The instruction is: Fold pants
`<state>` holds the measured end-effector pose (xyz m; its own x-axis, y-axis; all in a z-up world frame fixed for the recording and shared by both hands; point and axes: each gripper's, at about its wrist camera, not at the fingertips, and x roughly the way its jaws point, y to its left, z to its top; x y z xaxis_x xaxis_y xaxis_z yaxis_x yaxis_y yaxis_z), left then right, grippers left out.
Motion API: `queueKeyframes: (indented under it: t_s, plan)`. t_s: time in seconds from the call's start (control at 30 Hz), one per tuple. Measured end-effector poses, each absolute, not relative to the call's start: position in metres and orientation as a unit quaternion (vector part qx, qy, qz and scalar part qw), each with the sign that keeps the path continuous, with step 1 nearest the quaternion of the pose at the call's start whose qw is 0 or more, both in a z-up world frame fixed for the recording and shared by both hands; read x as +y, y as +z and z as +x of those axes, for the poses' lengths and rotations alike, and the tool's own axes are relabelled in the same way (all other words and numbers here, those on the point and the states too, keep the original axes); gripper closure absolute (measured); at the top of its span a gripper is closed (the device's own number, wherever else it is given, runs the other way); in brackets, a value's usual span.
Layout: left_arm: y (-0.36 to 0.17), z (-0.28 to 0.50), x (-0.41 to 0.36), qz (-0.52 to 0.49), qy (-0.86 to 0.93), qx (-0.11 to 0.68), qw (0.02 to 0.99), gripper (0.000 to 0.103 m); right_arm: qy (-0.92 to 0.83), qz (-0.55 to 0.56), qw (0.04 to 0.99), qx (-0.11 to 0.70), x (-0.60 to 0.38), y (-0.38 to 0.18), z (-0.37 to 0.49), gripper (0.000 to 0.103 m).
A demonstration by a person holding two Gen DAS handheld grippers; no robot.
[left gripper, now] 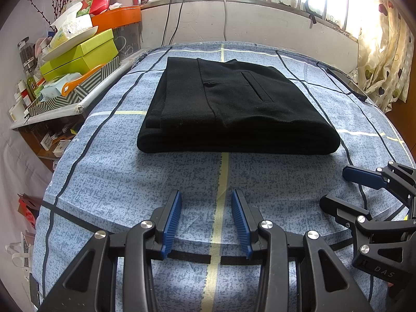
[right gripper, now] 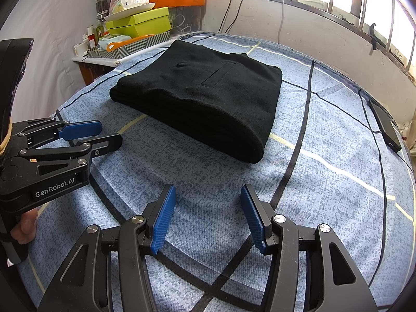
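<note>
Black pants (left gripper: 234, 109) lie folded into a thick rectangle on the blue checked cloth (left gripper: 130, 182), a back pocket facing up; they show in the right wrist view too as the pants (right gripper: 202, 104). My left gripper (left gripper: 206, 197) hovers open over the cloth, well short of the near fold, nothing between its blue pads. My right gripper (right gripper: 206, 191) is open as well, empty, to the right of the left one and equally clear of the pants. Each gripper appears in the other's view: the right gripper (left gripper: 335, 187) and the left gripper (right gripper: 109, 132).
A cluttered side shelf with green boxes (left gripper: 80, 54) and an orange tray (left gripper: 117, 17) stands at the left. A dark phone (right gripper: 384, 124) lies at the cloth's right edge. Cables (left gripper: 171, 18) hang down the wall under the window behind. A hand (right gripper: 24, 226) grips the left tool.
</note>
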<state>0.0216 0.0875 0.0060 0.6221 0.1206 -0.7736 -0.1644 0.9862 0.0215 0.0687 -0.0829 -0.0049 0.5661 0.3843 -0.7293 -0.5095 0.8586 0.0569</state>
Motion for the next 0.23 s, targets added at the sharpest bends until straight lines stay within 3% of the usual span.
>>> queueKeyframes:
  t_s: [0.23]
  plan:
    - [0.0056, 0.0216, 0.0875, -0.027, 0.078, 0.427, 0.900, 0.060, 0.253, -0.081, 0.881, 0.391, -0.0822, -0.0053, 0.0688, 0.050]
